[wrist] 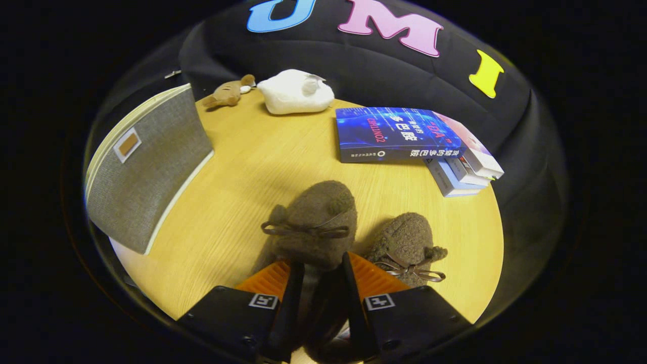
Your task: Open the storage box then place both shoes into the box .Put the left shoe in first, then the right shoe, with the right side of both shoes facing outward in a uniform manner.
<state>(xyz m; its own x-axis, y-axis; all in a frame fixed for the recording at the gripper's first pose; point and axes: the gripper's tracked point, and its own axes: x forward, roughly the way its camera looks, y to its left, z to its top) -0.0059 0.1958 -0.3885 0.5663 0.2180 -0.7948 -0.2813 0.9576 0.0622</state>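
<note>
Two brown fuzzy shoes with ribbon bows rest on the round wooden table (242,167). The nearer-left shoe (316,217) has its rear end between my fingers, toe pointing away from me, and my gripper (322,264) is shut on it. The second shoe (407,242) lies just to the right of my right finger (350,273), apart from it. The grey fabric storage box (146,167) stands beyond and left of the fingers, with a tan tag on its grey panel and a cream rim. Whether the box is open I cannot tell.
A stack of books (404,134) with a blue cover on top lies beyond the shoes to the right. A white plush (295,92) and a small brown plush toy (225,93) sit at the table's far edge. Bare wood lies between the box and the shoes.
</note>
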